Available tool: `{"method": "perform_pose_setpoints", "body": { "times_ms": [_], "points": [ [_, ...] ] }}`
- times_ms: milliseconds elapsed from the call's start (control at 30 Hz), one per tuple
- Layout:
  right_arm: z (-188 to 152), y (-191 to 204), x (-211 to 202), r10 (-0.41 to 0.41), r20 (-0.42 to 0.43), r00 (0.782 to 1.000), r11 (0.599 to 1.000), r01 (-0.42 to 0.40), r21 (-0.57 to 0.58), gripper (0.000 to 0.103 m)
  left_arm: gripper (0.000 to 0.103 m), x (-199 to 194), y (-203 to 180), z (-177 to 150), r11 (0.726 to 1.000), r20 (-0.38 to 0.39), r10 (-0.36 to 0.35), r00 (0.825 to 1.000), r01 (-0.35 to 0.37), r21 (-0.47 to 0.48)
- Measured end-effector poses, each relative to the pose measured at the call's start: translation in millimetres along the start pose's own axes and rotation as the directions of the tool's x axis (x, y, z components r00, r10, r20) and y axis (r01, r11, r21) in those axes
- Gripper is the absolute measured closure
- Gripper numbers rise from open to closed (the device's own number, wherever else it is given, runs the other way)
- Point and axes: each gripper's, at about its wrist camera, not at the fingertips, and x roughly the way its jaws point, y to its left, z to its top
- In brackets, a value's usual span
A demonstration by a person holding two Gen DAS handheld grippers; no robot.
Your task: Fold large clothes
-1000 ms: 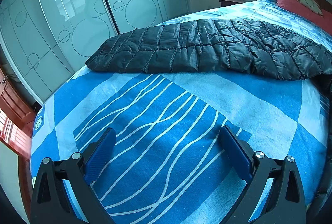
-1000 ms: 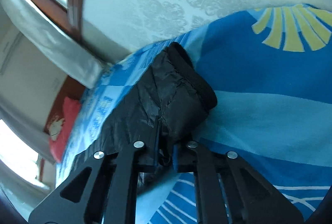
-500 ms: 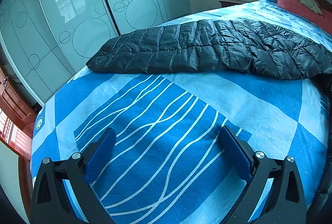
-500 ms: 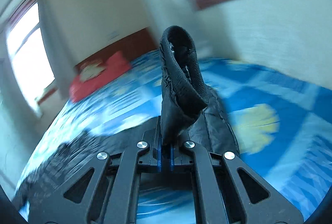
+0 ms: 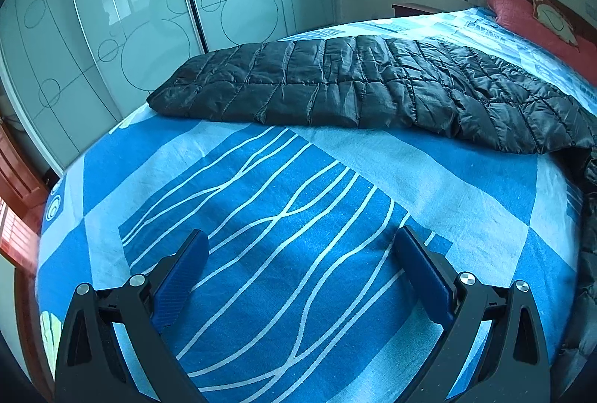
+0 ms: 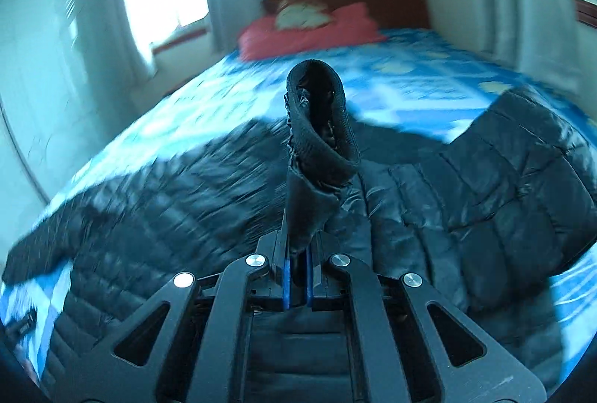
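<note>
- R gripper pinched tight on black sleeve cuff, cuff sticking up past the tips.
- L gripper spread wide, nothing between fingers, over blue bedsheet.
- Black quilted jacket lies flat across bed, beyond L gripper, near wardrobe doors.
- Red pillow at headboard end; R view blurry.

Both wrist views angled down over bed, sharing black jacket
</note>
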Motion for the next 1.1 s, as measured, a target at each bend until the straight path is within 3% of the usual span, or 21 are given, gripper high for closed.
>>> {"method": "perform_pose_setpoints", "body": {
  "times_ms": [300,500,600,667,733,833,900,967,1033,1100],
  "points": [
    [-11,73,44,0.089,-0.157,0.984,0.986,-0.109,-0.126,0.098,0.004,1,1,-1,1.0,0.002,-0.015,1.0,0.015,-0.012],
    [-19,119,69,0.065,-0.267,0.962,0.957,-0.136,-0.256,0.095,0.004,1,1,-1,1.0,0.003,-0.015,1.0,0.015,-0.012],
    [-25,132,69,0.037,-0.27,0.962,0.944,-0.122,-0.306,0.087,0.004,1,1,-2,1.0,0.004,-0.014,1.0,0.015,-0.011],
    [-25,132,62,0.093,-0.27,0.958,0.941,-0.173,-0.292,0.057,0.004,1,1,-2,1.0,0.003,-0.015,1.0,0.015,-0.011],
    [-25,129,43,0.175,-0.256,0.951,0.939,-0.24,-0.247,0.046,0.004,1,1,-1,1.0,0.004,-0.015,1.0,0.015,-0.011],
    [-23,111,0,0.239,-0.19,0.952,0.935,-0.278,-0.22,0.046,0.004,1,1,-2,1.0,0.004,-0.015,1.0,0.015,-0.012],
    [-17,83,-25,0.232,-0.133,0.964,0.947,-0.255,-0.194,0.05,0.004,1,1,-1,1.0,0.003,-0.016,1.0,0.016,-0.012],
    [-8,32,-45,0.177,-0.094,0.98,0.974,-0.188,-0.127,0.07,0.004,1,1,-1,1.0,0.004,-0.016,1.0,0.016,-0.012],
    [3,-27,-54,0.072,-0.068,0.995,0.996,-0.075,-0.05,0.077,0.004,1,1,-1,1.0,0.004,-0.014,1.0,0.014,-0.011],
    [13,-81,-54,-0.058,-0.06,0.997,0.998,0.058,0.005,0.077,0.004,1,1,-1,1.0,0.005,-0.011,1.0,0.011,-0.009]
  ]
}}
